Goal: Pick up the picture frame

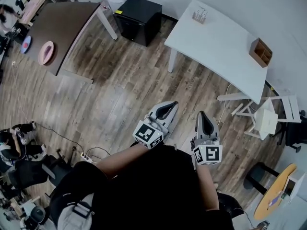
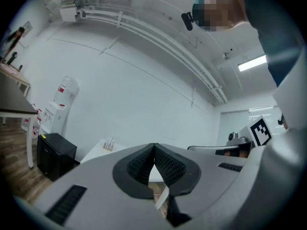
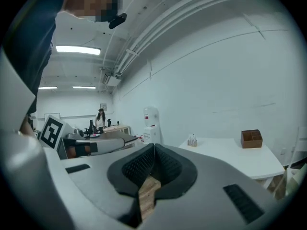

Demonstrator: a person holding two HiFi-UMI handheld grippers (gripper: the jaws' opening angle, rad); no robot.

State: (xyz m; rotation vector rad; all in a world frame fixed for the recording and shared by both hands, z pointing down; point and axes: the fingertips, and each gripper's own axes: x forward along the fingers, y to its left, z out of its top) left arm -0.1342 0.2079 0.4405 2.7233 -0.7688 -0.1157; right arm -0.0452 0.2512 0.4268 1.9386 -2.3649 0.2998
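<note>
I cannot make out a picture frame in any view. My left gripper (image 1: 170,107) and right gripper (image 1: 203,116) are held side by side in front of the person's body, over the wooden floor. Both are shut with nothing between the jaws, as the left gripper view (image 2: 154,148) and the right gripper view (image 3: 153,148) show. Ahead of them stands a white table (image 1: 216,44). It carries a small brown wooden compartment box (image 1: 260,51) near its right end and a small rack of little bottles (image 1: 199,16) at its far end. The right gripper view also shows the box (image 3: 251,138).
A black cabinet (image 1: 139,18) stands left of the white table. A dark brown table (image 1: 62,25) with a pink dish (image 1: 46,52) is at far left. A white chair (image 1: 268,116) sits at right. A power strip (image 1: 86,158) lies on the floor. Someone sits at lower left (image 1: 19,150).
</note>
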